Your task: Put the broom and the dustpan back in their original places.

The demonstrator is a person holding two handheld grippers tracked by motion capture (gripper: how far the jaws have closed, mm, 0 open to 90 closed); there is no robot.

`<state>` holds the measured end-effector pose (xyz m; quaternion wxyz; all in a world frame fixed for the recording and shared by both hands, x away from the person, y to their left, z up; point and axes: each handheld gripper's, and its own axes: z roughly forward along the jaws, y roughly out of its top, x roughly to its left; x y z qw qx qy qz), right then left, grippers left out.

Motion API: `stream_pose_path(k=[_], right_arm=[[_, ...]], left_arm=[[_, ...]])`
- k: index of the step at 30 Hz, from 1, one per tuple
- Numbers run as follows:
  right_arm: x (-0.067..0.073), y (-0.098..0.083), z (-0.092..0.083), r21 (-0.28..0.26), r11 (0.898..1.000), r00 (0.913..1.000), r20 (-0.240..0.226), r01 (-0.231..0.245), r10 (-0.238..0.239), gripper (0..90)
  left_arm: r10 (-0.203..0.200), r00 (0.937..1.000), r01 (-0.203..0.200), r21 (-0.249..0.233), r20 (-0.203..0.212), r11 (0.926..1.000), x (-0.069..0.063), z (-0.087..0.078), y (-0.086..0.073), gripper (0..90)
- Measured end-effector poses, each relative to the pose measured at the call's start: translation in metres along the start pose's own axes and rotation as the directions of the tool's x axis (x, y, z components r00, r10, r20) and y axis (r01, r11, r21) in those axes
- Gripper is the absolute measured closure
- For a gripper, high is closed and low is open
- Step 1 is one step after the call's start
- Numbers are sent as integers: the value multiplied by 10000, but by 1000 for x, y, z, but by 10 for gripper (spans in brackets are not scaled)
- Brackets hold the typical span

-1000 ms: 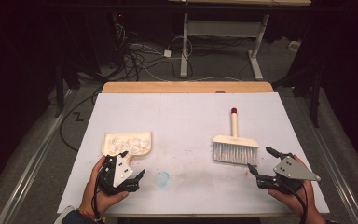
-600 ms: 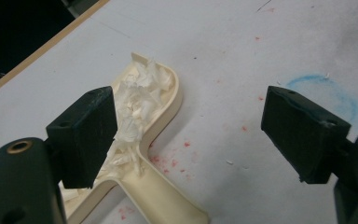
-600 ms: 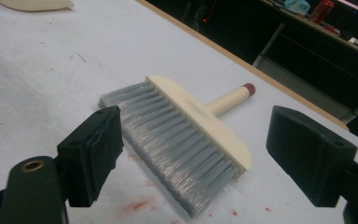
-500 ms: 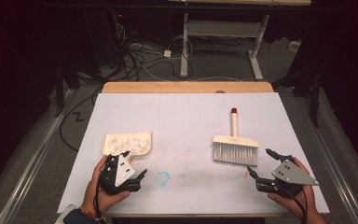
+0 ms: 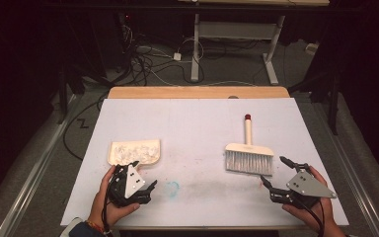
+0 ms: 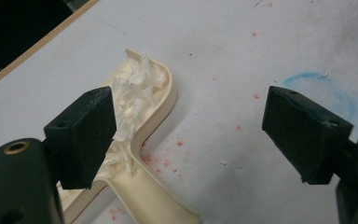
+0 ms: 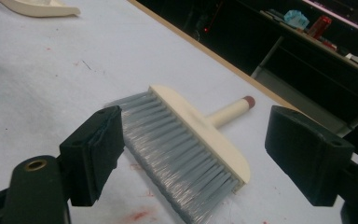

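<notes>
High view, table (image 5: 197, 123): white top, wooden strip along the far edge, faint blue ring (image 5: 171, 186) scribbled near the front middle.
High view, dustpan (image 5: 134, 152): cream, left half of the table, full of white paper scraps, handle toward the near edge.
High view, left gripper (image 5: 145, 185): held low just in front of the dustpan, right by its handle, not gripping anything.
High view, brush (image 5: 249, 157): cream back, grey bristles toward the person, red-tipped handle pointing away, lying flat on the right half.
High view, right gripper (image 5: 274, 172): just off the brush's near right corner, jaws spread, nothing between them.
Left gripper view, jaws: wide apart, empty.
Left gripper view, dustpan (image 6: 156, 116): handle running down to the bottom edge between the jaws, closer to the left one; scraps (image 6: 133, 93) piled in the pan, partly behind that jaw.
Left gripper view, table: little red specks around, blue ring (image 6: 324, 86) just past the right jaw.
Right gripper view, jaws: spread wide, nothing held.
Right gripper view, brush (image 7: 200, 135): sitting between the jaws and a bit beyond, bristles angled toward the left jaw, whether touching it, can't tell.
Right gripper view, dustpan (image 7: 37, 7): edge of it at the top left corner, well apart from the brush.
</notes>
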<state>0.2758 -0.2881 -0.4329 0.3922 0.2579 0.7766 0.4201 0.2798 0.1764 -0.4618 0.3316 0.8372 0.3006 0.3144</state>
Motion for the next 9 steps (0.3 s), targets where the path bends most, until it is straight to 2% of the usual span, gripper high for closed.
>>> stream_pose_path(k=[3,9], right_arm=[[-1,-1,-2,29,10000,10000,52,59,-59,199],[-5,-4,1,169,9997,9998,-1,-177,177,197]], left_arm=[[45,10000,-45,31,-30,10000,0,2,2,169],[110,9999,-111,119,34,9999,-2,6,5,169]])
